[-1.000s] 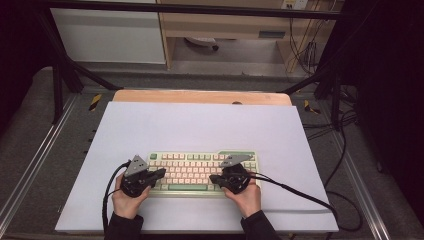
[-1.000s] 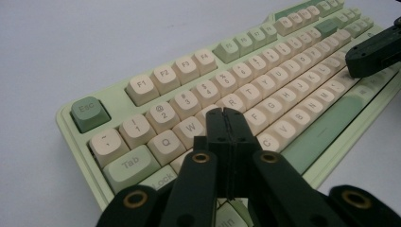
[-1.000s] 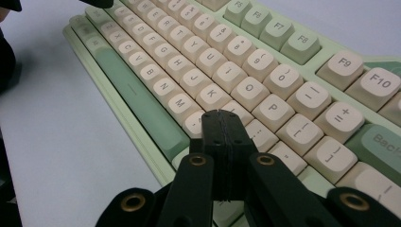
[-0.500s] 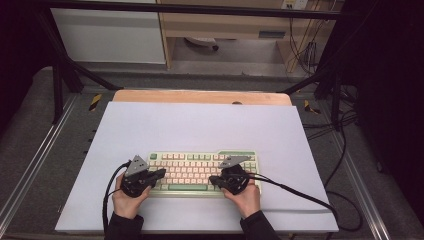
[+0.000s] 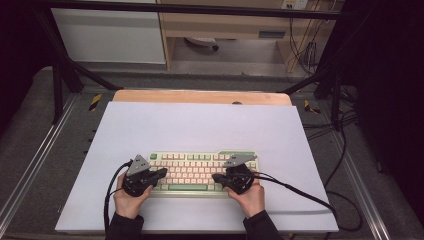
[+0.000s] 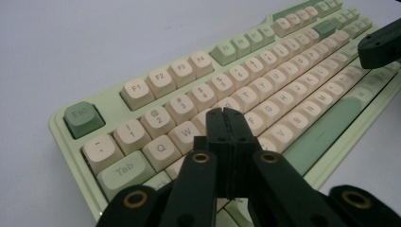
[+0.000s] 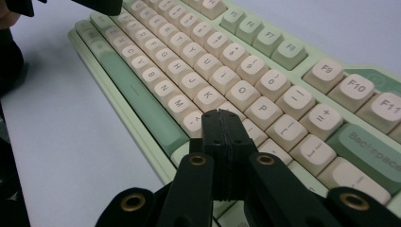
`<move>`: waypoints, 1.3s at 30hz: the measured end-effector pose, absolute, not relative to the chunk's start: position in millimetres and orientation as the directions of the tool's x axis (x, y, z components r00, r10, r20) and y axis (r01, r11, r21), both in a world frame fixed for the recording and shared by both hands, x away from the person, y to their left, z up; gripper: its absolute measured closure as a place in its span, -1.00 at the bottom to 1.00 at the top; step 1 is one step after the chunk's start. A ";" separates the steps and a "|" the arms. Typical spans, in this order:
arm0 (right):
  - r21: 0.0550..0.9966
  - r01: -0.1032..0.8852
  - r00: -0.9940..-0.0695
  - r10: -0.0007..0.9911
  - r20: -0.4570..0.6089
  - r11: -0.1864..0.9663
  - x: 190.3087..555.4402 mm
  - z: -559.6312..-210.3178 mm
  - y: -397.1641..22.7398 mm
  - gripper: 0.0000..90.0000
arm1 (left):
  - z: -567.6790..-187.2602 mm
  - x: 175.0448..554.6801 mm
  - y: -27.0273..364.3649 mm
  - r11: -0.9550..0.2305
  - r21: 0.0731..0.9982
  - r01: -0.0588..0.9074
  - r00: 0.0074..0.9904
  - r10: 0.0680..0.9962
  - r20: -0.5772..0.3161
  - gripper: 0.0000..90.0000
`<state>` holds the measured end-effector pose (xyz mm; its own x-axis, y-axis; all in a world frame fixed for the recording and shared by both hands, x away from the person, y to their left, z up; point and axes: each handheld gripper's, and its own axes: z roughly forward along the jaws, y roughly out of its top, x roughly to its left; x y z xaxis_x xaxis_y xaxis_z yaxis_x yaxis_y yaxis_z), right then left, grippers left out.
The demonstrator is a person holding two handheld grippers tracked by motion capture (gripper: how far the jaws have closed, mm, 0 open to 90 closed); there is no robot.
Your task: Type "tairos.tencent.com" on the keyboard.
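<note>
A pale green keyboard (image 5: 200, 167) with cream and green keys lies on a white mat near the front of the table. My left gripper (image 5: 162, 172) is over its left end. In the left gripper view the jaws (image 6: 223, 113) are pressed together with nothing between them, their tips just above the W and E keys. My right gripper (image 5: 216, 177) is over the keyboard's right half. Its jaws (image 7: 219, 115) are also shut and empty, tips above the keys beside L and P. I cannot tell whether either tip touches a key.
The white mat (image 5: 200, 125) covers most of a wooden table (image 5: 200, 96). Black cables (image 5: 300, 192) trail from both grippers, one across the mat to the right. A metal frame and dark drapes stand on both sides, with cabinets behind.
</note>
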<state>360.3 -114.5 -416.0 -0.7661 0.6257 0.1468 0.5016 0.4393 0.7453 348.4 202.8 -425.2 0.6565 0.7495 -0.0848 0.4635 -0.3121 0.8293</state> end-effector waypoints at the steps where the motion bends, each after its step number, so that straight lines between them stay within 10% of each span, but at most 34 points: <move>1: 0.749 0.501 -0.764 0.629 0.147 0.434 360.2 -415.6 -116.7 1.00 | -425.4 348.9 202.2 -0.314 0.828 0.464 0.658 0.748 -0.085 1.00; 39: 0.761 0.521 -0.729 0.665 0.163 0.385 355.3 -414.2 -154.6 1.00 | -421.6 374.7 155.0 -0.388 0.805 0.449 0.682 0.731 -0.028 1.00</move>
<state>355.3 -154.6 -414.2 -0.7291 0.6648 0.1628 0.5214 0.3854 0.7614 374.7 155.0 -421.6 0.6819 0.7309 -0.0280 0.4486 -0.3876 0.8053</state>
